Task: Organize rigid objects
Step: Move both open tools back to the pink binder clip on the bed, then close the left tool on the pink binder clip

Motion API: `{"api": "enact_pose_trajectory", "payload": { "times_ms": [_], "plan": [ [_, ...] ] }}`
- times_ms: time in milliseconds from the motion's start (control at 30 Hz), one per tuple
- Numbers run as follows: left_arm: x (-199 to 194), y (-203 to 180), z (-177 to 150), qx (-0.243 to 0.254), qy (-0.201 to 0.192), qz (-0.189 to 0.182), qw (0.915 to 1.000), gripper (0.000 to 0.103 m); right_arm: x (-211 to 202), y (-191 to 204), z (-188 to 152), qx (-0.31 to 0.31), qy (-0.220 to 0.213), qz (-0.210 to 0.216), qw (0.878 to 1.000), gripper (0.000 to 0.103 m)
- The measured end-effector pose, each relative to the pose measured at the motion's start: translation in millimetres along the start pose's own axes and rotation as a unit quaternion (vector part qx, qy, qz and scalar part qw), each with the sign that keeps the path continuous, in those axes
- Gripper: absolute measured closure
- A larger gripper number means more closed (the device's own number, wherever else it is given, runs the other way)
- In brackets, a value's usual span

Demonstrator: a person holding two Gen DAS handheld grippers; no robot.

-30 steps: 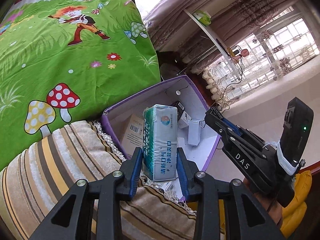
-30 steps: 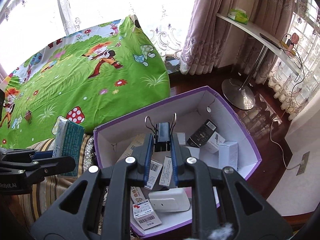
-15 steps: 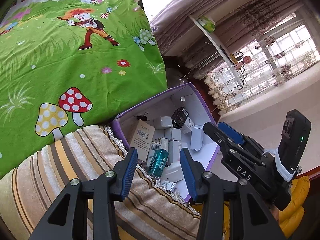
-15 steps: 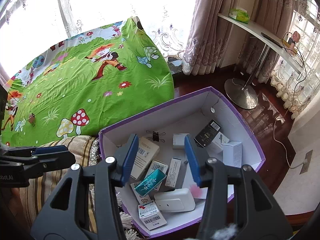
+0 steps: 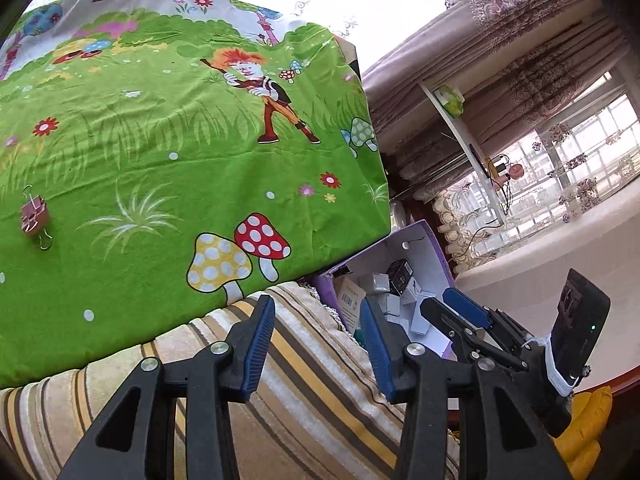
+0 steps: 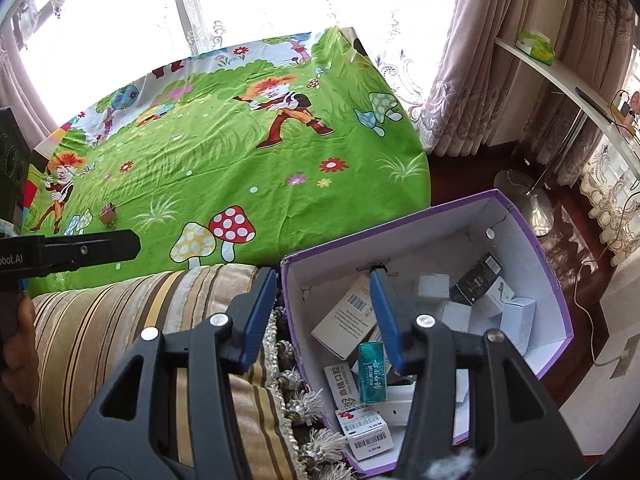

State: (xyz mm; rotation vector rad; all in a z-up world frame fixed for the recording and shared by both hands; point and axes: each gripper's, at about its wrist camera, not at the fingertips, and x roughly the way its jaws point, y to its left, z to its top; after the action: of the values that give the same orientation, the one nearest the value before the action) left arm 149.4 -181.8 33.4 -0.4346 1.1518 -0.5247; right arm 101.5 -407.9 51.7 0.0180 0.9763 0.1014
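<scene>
Both grippers are empty with their jaws parted. The left gripper (image 5: 316, 344) hangs over the striped cushion (image 5: 304, 380); the right gripper (image 6: 324, 320) straddles the near wall of the purple box (image 6: 532, 240). One binder clip (image 5: 35, 216) is left out, lying on the green sheet (image 5: 160, 168) far to the left of the left gripper and beyond it. It looks light, stiff and springy, with thin wire handles that would likely slip from the pads. The surer hold is probably across the flat folded body, pressing lightly since the soft sheet gives underneath. The box already holds small cartons and a teal packet (image 6: 372, 372), just right of the right gripper.
</scene>
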Motion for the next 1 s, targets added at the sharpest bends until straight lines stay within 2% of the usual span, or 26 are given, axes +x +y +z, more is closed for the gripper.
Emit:
{"api": "enact_pose_trajectory", "payload": {
  "times_ms": [233, 533, 833, 1000],
  "plan": [
    [-39, 61, 10, -0.056, -0.035, 0.025, 0.9975, 0.057, 10, 51, 12, -0.05, 0.012, 0.044, 0.998, 0.05],
    [-75, 136, 19, -0.132, -0.064, 0.044, 0.9882, 0.058, 28, 119, 29, -0.122, 0.032, 0.089, 0.988, 0.05],
    [-81, 179, 27, -0.161, -0.073, 0.05, 0.983, 0.058, 49, 175, 40, -0.161, 0.048, 0.121, 0.978, 0.05],
    [-75, 203, 31, -0.19, -0.069, 0.037, 0.9787, 0.058, 66, 205, 43, -0.18, 0.061, 0.142, 0.971, 0.05]
  ]
}}
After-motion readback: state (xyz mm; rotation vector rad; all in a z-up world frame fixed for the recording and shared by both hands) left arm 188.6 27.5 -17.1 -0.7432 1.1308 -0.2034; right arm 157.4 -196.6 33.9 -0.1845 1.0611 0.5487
